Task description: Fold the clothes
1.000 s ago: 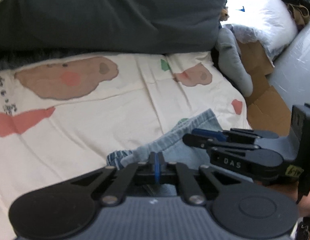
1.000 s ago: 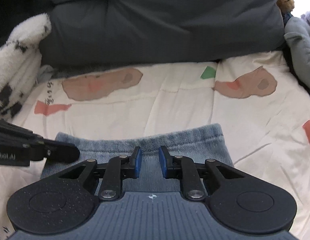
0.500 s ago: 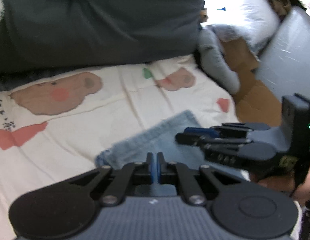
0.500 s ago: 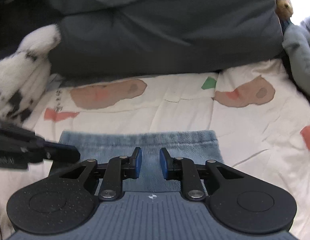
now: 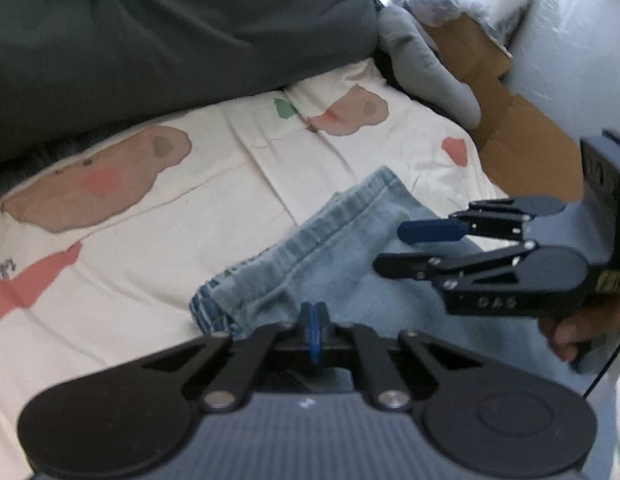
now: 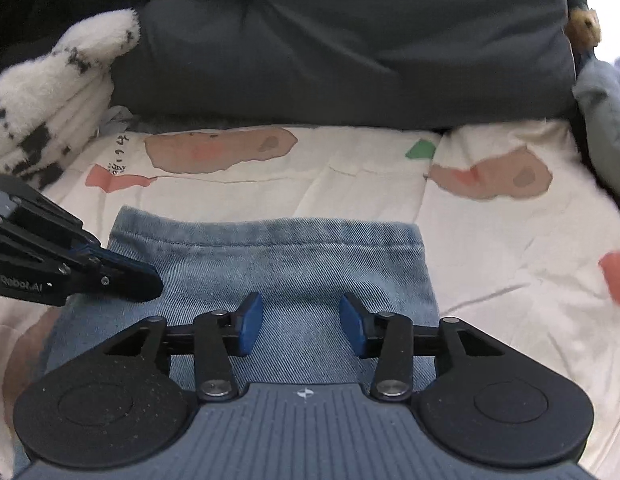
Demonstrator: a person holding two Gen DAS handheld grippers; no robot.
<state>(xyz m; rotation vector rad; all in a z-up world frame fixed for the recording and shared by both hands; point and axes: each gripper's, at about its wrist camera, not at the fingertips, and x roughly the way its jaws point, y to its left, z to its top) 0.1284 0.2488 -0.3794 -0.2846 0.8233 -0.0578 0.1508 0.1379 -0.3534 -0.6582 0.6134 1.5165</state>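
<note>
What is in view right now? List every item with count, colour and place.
Folded denim garment: one, light blue, flat on the bedsheet in front of both grippers.
Printed bedsheet: one, cream with brown, pink and green patches, under the garment.
Large cushion: one, dark grey, behind the sheet.
Fluffy plush fabric: one, white with black spots, far left in the right wrist view.
Grey soft item: one, right of the cushion.
Cardboard: brown, at the bed's right edge.
Left gripper: black with blue pads, jaws shut, at the garment's near edge.
Right gripper: black with blue pads, jaws opening, nothing pinched, over the denim.
Hand: one, holding the right gripper.
</note>
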